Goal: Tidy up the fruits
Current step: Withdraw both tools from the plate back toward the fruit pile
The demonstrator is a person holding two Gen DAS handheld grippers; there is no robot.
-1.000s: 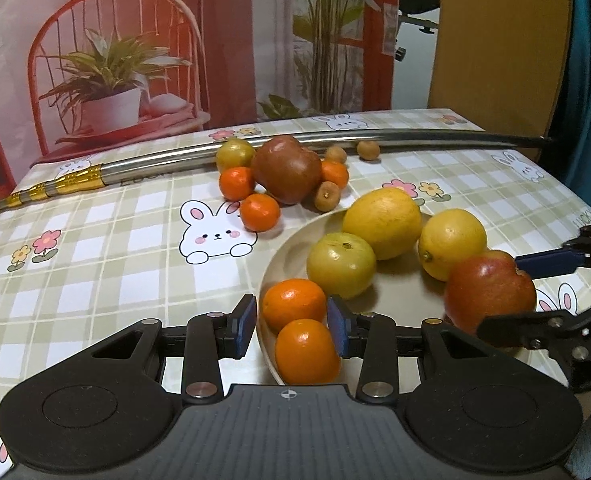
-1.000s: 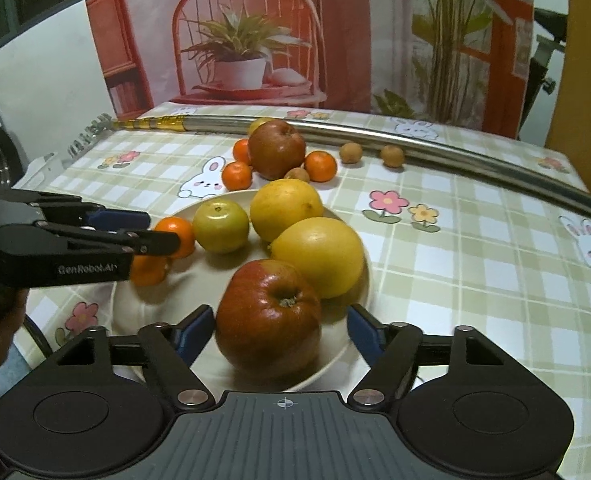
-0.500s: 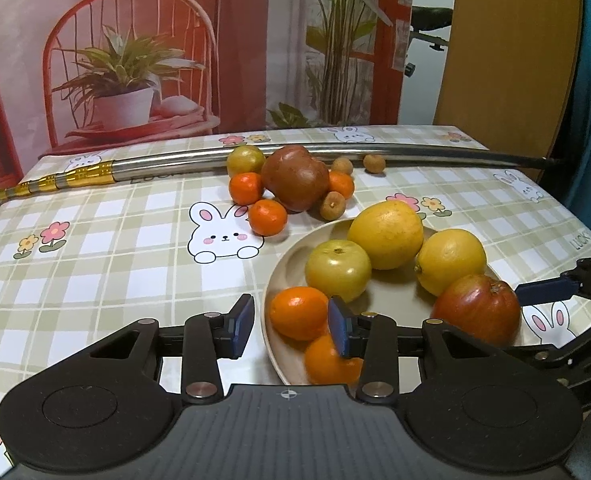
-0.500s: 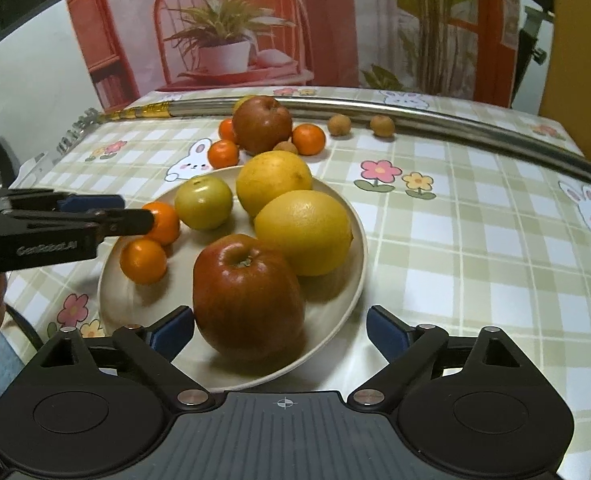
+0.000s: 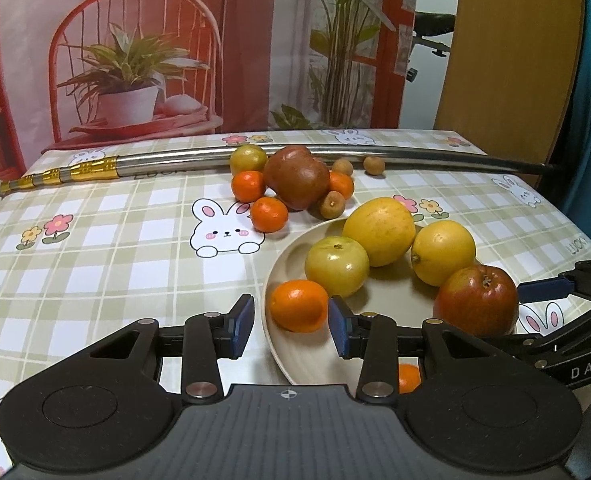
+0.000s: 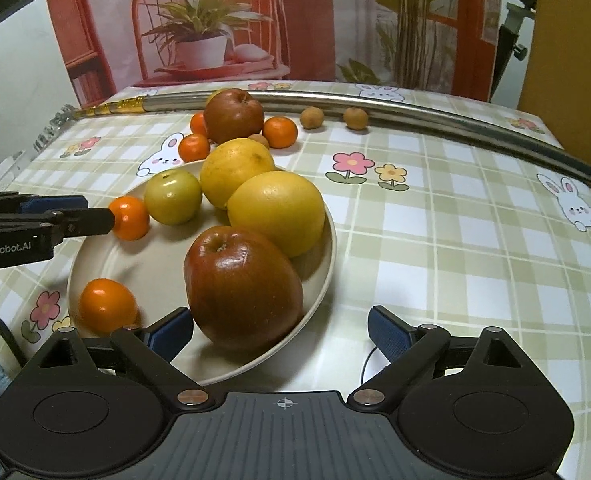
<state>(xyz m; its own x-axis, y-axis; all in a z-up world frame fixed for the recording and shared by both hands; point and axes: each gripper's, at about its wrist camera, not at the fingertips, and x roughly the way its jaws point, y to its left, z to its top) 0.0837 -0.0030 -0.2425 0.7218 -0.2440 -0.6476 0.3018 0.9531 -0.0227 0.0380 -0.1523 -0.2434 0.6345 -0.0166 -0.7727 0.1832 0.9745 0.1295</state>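
A beige plate (image 6: 327,264) sits on the checked tablecloth (image 6: 475,240), holding six fruits. A small mandarin (image 5: 299,305) lies at the plate's rim, framed between the blue pads of the left gripper (image 5: 291,325); its jaws stand apart, with a gap showing on the left side of the fruit, while on the right side I cannot tell whether the pad touches. Just beyond that mandarin rests a green-yellow apple (image 5: 337,266), and past it a large yellow citrus (image 5: 379,231) touching a second yellow citrus (image 5: 442,253). A red apple (image 6: 243,288) lies at the plate's near edge from the right wrist view, just ahead of the right gripper (image 6: 281,334), nearer its left finger; that gripper's jaws are spread wide and hold nothing. A second mandarin (image 6: 107,310) rests on the plate to the left of the right gripper's left finger (image 6: 171,334).

Beyond the plate, well ahead of both grippers, loose fruit clusters on the cloth: a dark red apple (image 5: 297,180) ringed by three small mandarins (image 5: 269,214), a green fruit (image 5: 249,159) behind it, and brown longans (image 5: 374,165) nearby. A long metal rod (image 5: 375,152) with a gold-banded end crosses the table behind them. A printed backdrop (image 5: 135,60) of a chair and potted plant hangs at the far edge.
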